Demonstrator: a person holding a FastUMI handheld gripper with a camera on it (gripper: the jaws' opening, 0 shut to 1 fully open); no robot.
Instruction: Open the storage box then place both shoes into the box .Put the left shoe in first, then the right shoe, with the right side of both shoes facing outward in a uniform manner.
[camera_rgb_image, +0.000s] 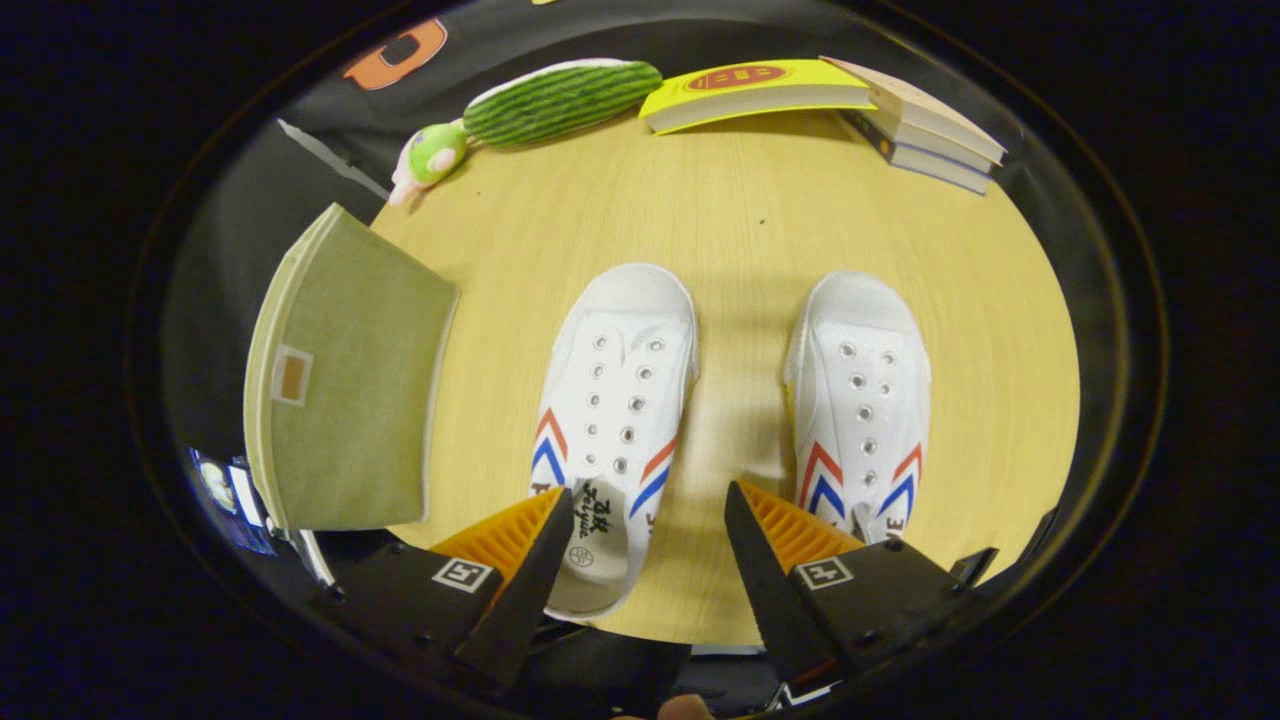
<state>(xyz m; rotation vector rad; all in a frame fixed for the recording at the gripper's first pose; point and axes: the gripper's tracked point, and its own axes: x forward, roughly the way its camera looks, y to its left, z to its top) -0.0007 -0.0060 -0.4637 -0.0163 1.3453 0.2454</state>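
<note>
1. The storage box (345, 385), a green fabric box with a small tag on its face, sits at the desk's (740, 230) edge, well to the left of the left shoe, and looks closed. Opening it is judged the first step, and it has not begun.
2. The left shoe (615, 420) lies just right of the box, its long axis running straight away from the hand-held gripper, toe pointing away, heel opening nearest the fingers. One finger's tip overlaps its heel side in the view; whether they touch cannot be told.
3. The hand-held gripper (650, 525) is spread wide and grips nothing; bare desk shows between its fingers, with the left shoe's heel at the gap's left side.
4. The right shoe (860, 400) lies right of the left shoe, parallel to it and apart, its heel end behind the other finger.
5. The key relation: the box lies to the gripper's left, not ahead, so the coming move likely calls for swinging left, past the left shoe, to reach the lid.
6. A plush cucumber (560, 100) and stacked books (850, 105) lie far beyond the shoes.
</note>
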